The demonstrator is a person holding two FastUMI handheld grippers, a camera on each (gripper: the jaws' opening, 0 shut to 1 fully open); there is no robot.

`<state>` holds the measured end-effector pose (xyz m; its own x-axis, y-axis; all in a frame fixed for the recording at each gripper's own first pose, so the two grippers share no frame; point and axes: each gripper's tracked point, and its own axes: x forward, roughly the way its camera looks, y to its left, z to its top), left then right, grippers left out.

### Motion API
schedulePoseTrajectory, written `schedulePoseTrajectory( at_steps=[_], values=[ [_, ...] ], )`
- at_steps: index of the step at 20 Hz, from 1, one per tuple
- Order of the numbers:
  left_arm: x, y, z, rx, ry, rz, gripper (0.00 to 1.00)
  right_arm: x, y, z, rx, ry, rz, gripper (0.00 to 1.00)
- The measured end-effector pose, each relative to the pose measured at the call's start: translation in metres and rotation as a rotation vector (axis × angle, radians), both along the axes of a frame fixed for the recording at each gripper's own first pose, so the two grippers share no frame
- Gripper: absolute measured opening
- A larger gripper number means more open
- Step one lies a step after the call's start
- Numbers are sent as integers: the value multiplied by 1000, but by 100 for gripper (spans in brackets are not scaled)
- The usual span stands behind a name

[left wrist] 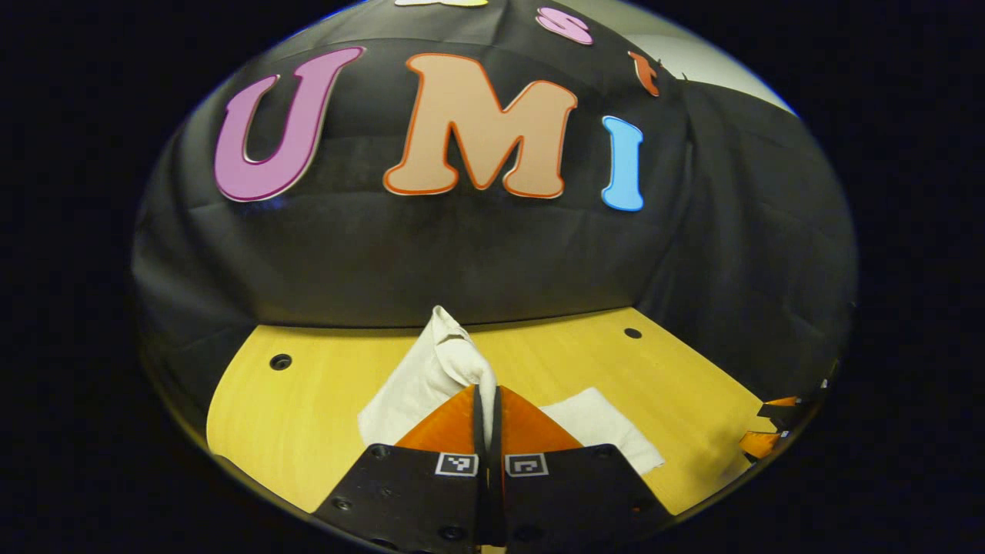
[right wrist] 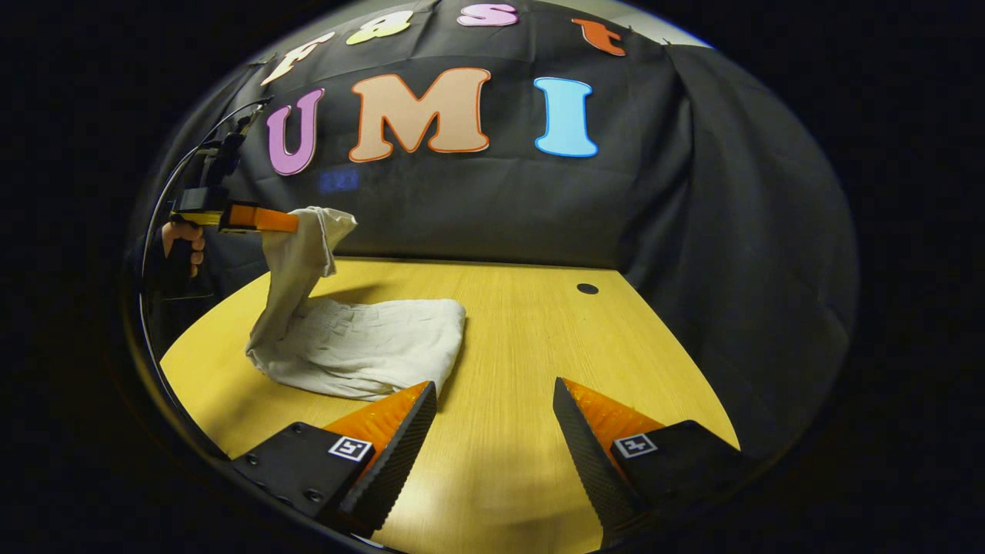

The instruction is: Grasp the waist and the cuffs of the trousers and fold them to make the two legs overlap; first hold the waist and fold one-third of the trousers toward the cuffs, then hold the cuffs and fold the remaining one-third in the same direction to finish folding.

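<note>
One end of the trousers (right wrist: 362,346) is up in the air, pinched in the left gripper (left wrist: 488,396), whose fingers are clenched on a bunched bit of cloth; can't tell if it's the waist or the cuffs. Rest of the trousers lies crumpled on the table (right wrist: 539,323), a loose heap under and just beside the lifted end. In the right gripper view the left gripper (right wrist: 292,223) sits above the heap's far-left side w/ a hand (right wrist: 183,240) on its grip. Prob. lifted like that so the cloth hangs and the legs can be lined up before any fold.

Right gripper (right wrist: 492,400) is released, fingers spread wide, holding nothing, low over bare wood just beside the heap's near edge. Looks placed to go for the other end, but that's a guess.

Table: pale yellow wood grain, w/ a few round holes (right wrist: 587,288) well apart from the trousers. Black cloth wall (right wrist: 500,208) behind the heap and to its right.
</note>
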<state>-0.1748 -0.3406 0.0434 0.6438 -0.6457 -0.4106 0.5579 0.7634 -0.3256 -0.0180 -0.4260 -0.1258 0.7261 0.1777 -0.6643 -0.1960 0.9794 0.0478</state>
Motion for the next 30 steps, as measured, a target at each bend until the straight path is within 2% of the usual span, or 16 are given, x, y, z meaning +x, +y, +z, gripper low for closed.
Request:
schedulePoseTrajectory(
  at_steps=[4,8,11,14,15,17,18,19,22,26,30],
  values=[
    [-21,-53,-2,-2,-11,-93,0,-7,-16,-2,-7,10,-19,97],
    [-57,-99,-28,36,-13,-183,0,-12,-25,-2,-9,14,-24,98],
    [-89,-118,-57,94,-26,-239,0,-8,-28,-2,-5,8,-14,98],
    [-114,-119,-80,143,-8,-256,0,-3,-24,-2,16,4,11,98],
    [-120,-120,-84,143,6,-260,1,-2,-21,-2,27,2,24,98],
    [-132,-119,-80,115,16,-252,13,3,-12,-3,50,-2,57,98],
    [-132,-116,-70,94,3,-234,36,7,-8,-1,57,-12,73,98],
    [-128,-110,-59,85,-25,-200,46,9,-6,3,69,-29,87,98],
    [-113,-67,-23,79,-98,-61,99,37,19,35,116,-122,115,98],
    [-84,17,38,86,-203,180,97,68,48,88,201,-260,111,97],
    [-71,88,76,120,-303,341,96,83,85,126,259,-347,163,98]
  ],
)
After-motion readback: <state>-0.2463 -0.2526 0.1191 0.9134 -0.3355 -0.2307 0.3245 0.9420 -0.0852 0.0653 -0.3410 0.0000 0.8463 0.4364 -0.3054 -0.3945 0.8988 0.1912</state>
